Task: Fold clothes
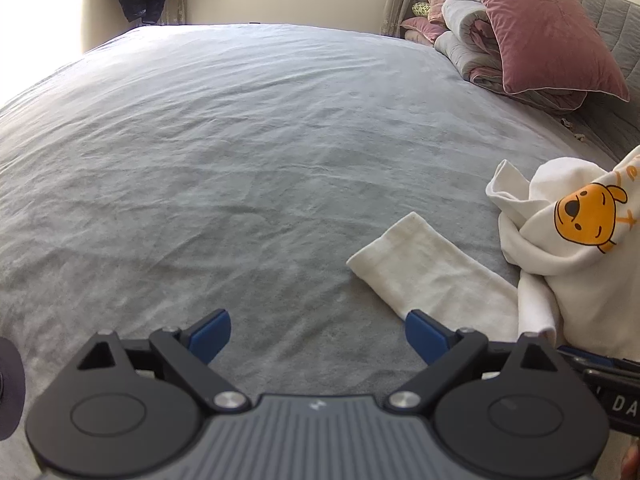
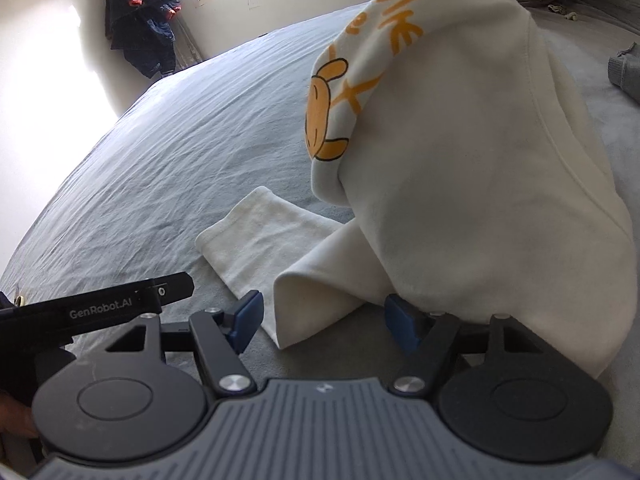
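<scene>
While the cream sweatshirt stands bunched in a tall heap on the grey bed, one of its sleeves lies flat on the sheet, stretched away from the heap with its cuff pointing toward the middle of the mattress. An orange cartoon bear and orange lettering show on the crumpled front of the garment. The left tongs hang over bare sheet with their blue pads spread wide and nothing between them; the right-hand pad sits just beside the near end of the flat sleeve, and whether it touches the cloth cannot be told. The right tongs are also parted, though less widely, and a folded edge of the sweatshirt lies in the gap between the pads; the right pad is against or partly under the cloth of the heap, while the left pad stands clear of it, so no grip shows. The black body of the left tool reaches in at the left of the right wrist view. At the head of the bed a pink pillow leans on folded quilts, and dark clothes hang on the far wall beside the window.
</scene>
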Demonstrator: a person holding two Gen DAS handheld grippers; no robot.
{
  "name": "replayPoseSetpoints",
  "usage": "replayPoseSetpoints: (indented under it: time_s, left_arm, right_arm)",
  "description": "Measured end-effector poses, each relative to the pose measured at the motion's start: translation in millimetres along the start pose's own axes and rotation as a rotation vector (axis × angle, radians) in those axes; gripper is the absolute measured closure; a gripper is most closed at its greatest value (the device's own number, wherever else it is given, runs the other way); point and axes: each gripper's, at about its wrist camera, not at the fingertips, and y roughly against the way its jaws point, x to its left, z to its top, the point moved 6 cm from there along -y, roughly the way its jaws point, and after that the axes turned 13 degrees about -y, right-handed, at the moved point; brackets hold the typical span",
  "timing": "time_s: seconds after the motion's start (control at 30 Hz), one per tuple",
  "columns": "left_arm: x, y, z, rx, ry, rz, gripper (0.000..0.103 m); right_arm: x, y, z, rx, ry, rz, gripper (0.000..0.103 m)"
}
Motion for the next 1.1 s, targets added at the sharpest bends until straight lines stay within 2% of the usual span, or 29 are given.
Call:
replayPoseSetpoints:
  time_s: [0.2,0.3,0.37,0.47,0.67,0.87,1.1]
  left_arm:
    - [2.6,-0.2,2.1,0.001,0.025,-0.002,0.009]
    - [5.6,0.5,3.2,0.003,0.037,-0.003,0.01]
    - [8.2,1.9,4.4,0.003,0.047,-0.003,0.01]
    - [11.7,5.5,6.5,-0.001,0.072,-0.009,0.01]
    - [4.0,16.0,11.3,-0.011,0.098,-0.059,0.011]
    - [-23.1,28.7,15.3,-0.038,0.03,-0.084,0.011]
    - [-59.4,33.4,17.5,-0.051,-0.049,-0.125,0.011]
  right_arm:
    - [7.5,-12.0,-7.6,-0.044,0.075,-0.044,0.033]
    - [6.3,-12.0,-8.8,-0.07,0.134,-0.067,0.055]
    - [3.9,-11.0,-8.4,-0.087,0.172,-0.082,0.076]
    - [0.4,-5.5,-4.9,-0.084,0.188,-0.07,0.09]
    - [-5.7,28.4,-3.4,-0.079,0.166,-0.03,0.092]
    - [-20.9,77.8,-12.7,-0.025,0.126,0.041,0.092]
    - [-39.8,120.1,-33.9,0.025,0.141,0.082,0.093]
